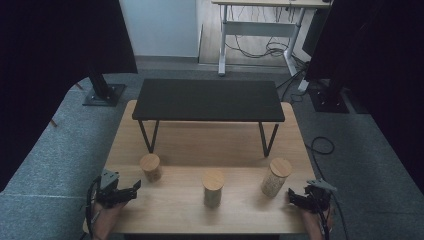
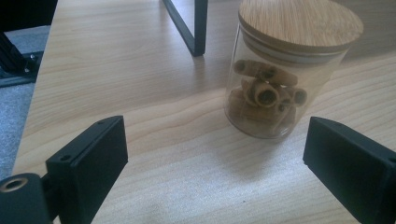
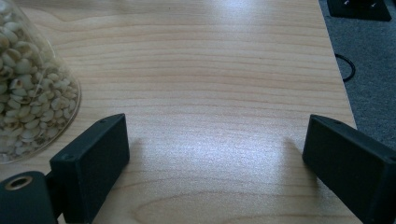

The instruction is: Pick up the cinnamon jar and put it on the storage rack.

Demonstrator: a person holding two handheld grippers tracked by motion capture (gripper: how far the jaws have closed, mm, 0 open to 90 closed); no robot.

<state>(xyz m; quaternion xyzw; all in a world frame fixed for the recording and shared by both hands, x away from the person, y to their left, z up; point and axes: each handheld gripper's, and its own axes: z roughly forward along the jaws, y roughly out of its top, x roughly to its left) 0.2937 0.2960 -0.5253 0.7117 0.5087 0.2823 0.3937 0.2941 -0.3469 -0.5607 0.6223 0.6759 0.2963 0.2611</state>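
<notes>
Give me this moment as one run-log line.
left gripper: open, facing left jar, apart | right gripper: open, beside right jar, apart | middle jar: untouched | black shelf: bare

The left tongs (image 2: 215, 158) stood wide apart, with bare desk (image 2: 116, 70) between the two black jaws. Ahead of them, nearer the right jaw, a glass jar (image 2: 275, 88) stood upright on the wood, clear of both jaws. A round wooden lid (image 2: 301, 21) closed it, and brown rolled sticks (image 2: 266, 95) lay piled inside. Behind the jar a black metal leg (image 2: 194, 25) met the desk. Grey carpet (image 2: 14, 107) showed past the left edge.
</notes>
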